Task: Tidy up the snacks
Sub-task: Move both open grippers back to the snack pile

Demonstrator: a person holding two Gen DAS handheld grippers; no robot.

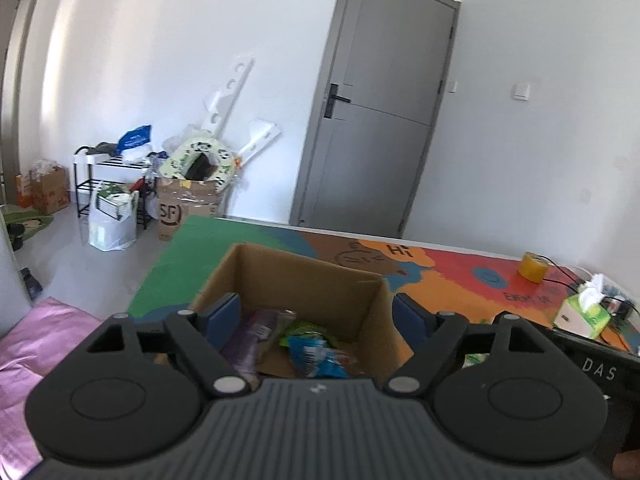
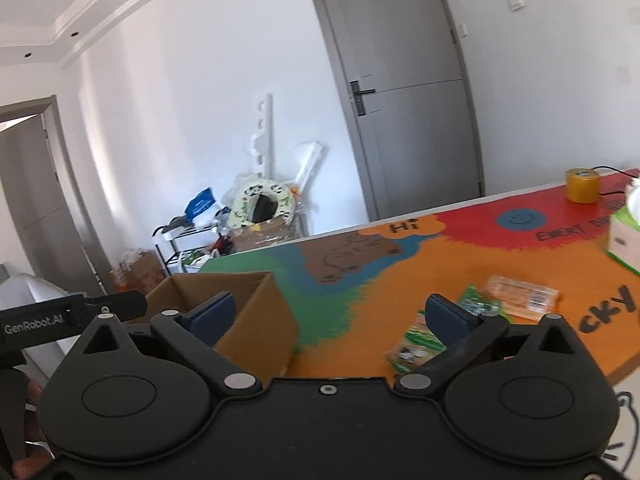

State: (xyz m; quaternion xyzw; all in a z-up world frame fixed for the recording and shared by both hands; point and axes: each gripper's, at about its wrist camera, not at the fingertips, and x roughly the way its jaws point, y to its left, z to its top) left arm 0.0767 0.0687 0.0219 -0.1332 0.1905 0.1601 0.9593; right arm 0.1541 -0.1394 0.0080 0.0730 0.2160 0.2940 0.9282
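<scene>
The cardboard box (image 1: 304,300) stood open on the colourful tabletop (image 1: 448,276), close to its green end, and it already held several snacks: a purple packet (image 1: 256,336) and a blue-and-green packet (image 1: 308,344) lay on its floor. The left claw (image 1: 320,316) hung just above the box mouth, released, its blue pads on either side of the opening with nothing between them. The right claw (image 2: 332,316) was also spread wide and empty, just beside the box's right wall (image 2: 256,320). Away from the box on the orange part of the tabletop lay the snacks not yet sorted: an orange packet (image 2: 520,296), a small green packet (image 2: 478,302) touching it, and a green-and-brown packet (image 2: 416,346) nearest the box. The step in hand looked like the pause between a drop and the next pick. The next move would likely call for the right claw to swing away from the box and close on that nearest packet. The open stretch from the box to the packets gave clear room; the tissue box (image 2: 626,236) and the tape roll (image 2: 582,186) stood well beyond them, and the tabletop's near edge ran close by the loose packets.
</scene>
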